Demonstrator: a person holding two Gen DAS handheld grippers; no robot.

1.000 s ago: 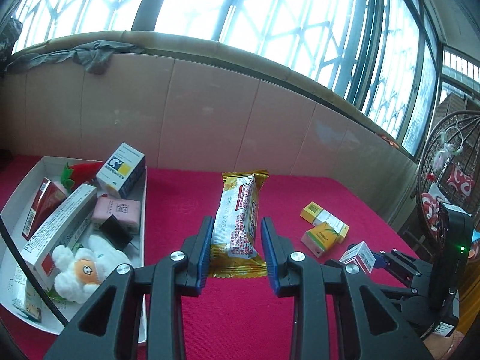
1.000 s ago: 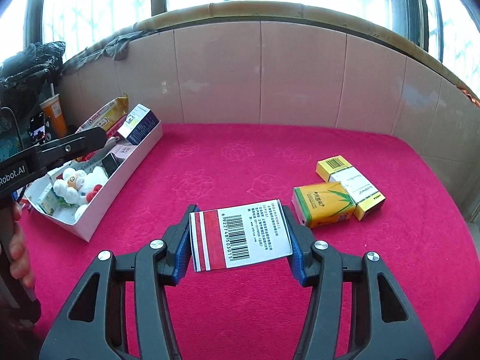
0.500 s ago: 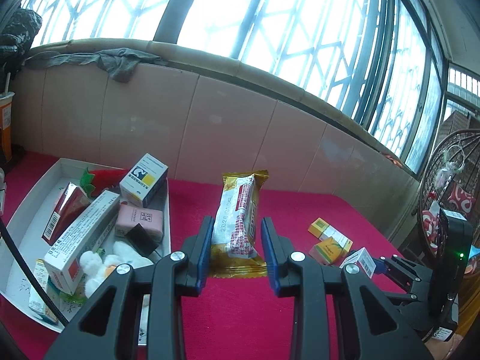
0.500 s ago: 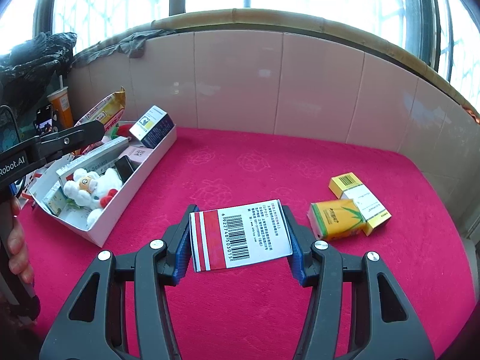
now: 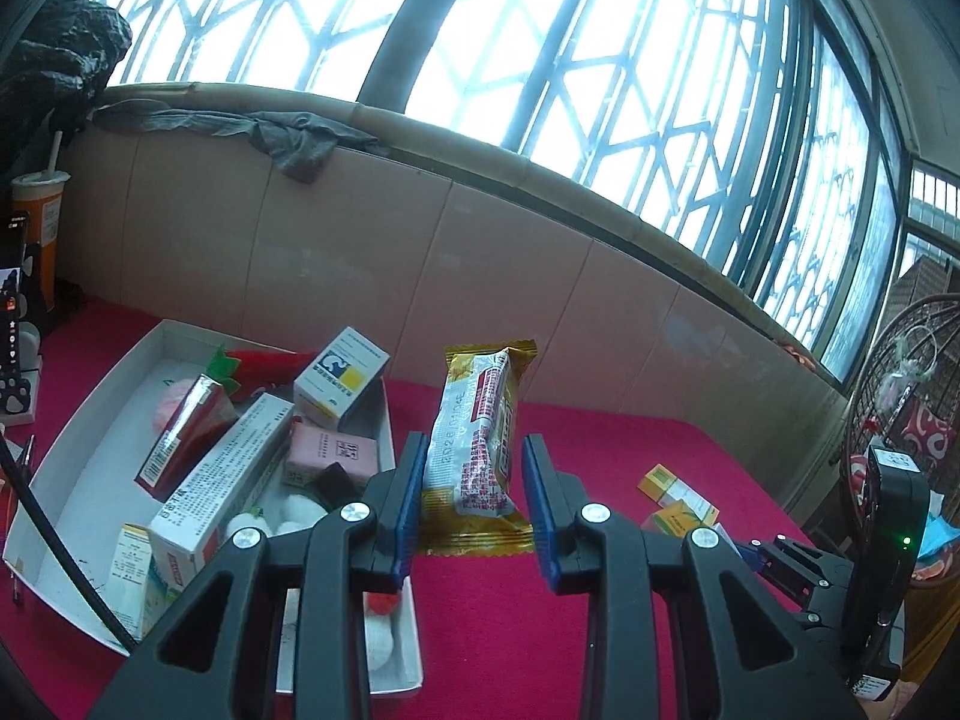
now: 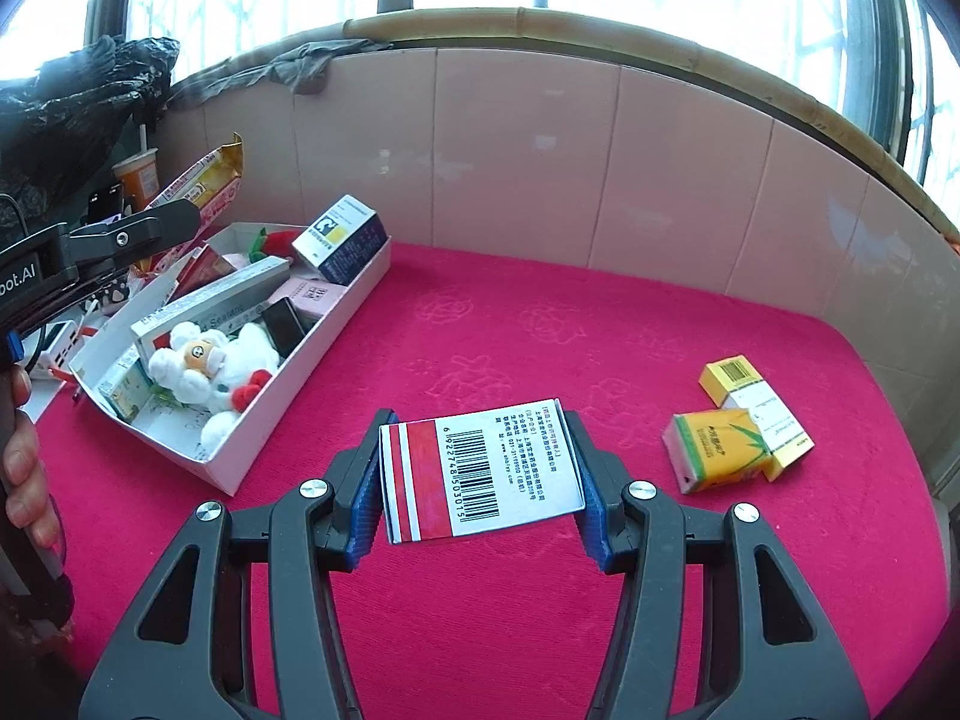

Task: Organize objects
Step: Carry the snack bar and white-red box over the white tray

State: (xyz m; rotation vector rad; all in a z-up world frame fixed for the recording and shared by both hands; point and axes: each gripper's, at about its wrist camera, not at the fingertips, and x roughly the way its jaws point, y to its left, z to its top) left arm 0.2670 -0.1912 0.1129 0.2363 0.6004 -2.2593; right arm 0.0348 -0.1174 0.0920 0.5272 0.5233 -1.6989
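Jaws of your left gripper (image 5: 474, 501) are clamping the snack packet (image 5: 480, 438) near the white tray's rim (image 5: 401, 546); your right gripper (image 6: 480, 480) is gripping the red-and-white box (image 6: 480, 471) above bare cloth (image 6: 480, 336).

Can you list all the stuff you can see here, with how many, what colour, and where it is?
snack packet: 1, yellow and white, held in the left claw
barcode box: 1, white with red stripes, held in the right claw
tray: 1, white, on the left of the red cloth
plush toy: 1, white, in the tray
boxes in the tray: several, including a blue and white box and a pink box
small boxes: 2, yellow and orange, touching, on the cloth at right
cloth: 1, red, covering the surface
drink cup: 1, orange, far left
left claw: 1, black with blue pads
right claw: 1, black with blue pads
hand: 1, on the left claw's handle
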